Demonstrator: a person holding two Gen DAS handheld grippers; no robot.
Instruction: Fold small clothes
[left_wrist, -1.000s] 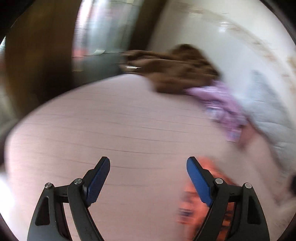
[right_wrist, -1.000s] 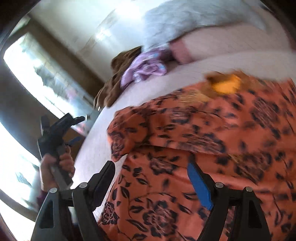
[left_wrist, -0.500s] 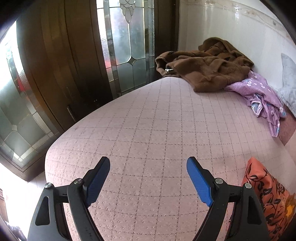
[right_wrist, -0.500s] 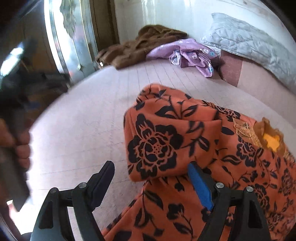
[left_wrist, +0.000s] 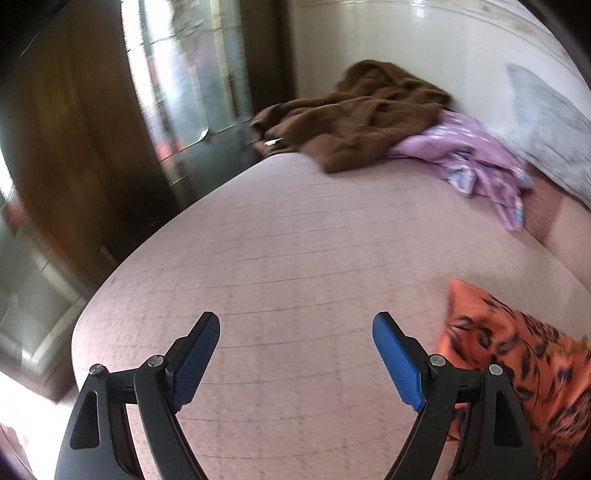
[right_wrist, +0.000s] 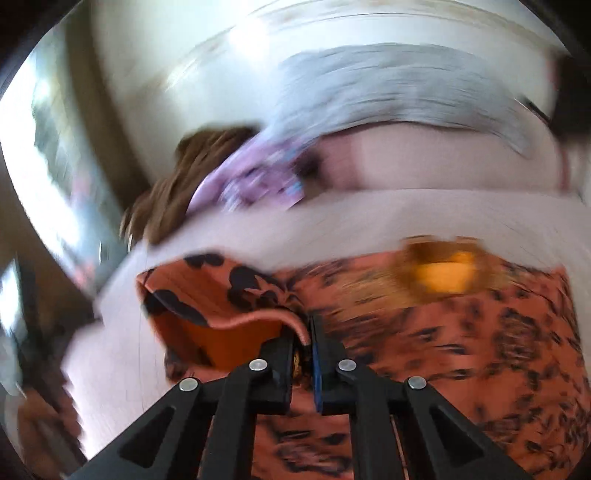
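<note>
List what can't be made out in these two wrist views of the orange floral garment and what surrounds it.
- Orange floral garment: left wrist view cuts it off at the right edge, behind a finger; its full shape is unknown.
- Garment's print and yellow neckline: smeared by motion blur in the right wrist view.
- How much cloth the right hand-held gripper pinches: hidden between its shut pads.
- Person's hand: blurred at the lower left edge.
- Purple garment: pattern unreadable, blurred.

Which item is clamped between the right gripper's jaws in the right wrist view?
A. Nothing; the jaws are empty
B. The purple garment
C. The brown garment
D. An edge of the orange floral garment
D: the right gripper is shut on a raised edge of the orange floral garment; the brown garment and purple garment lie farther off on the bed.
</note>
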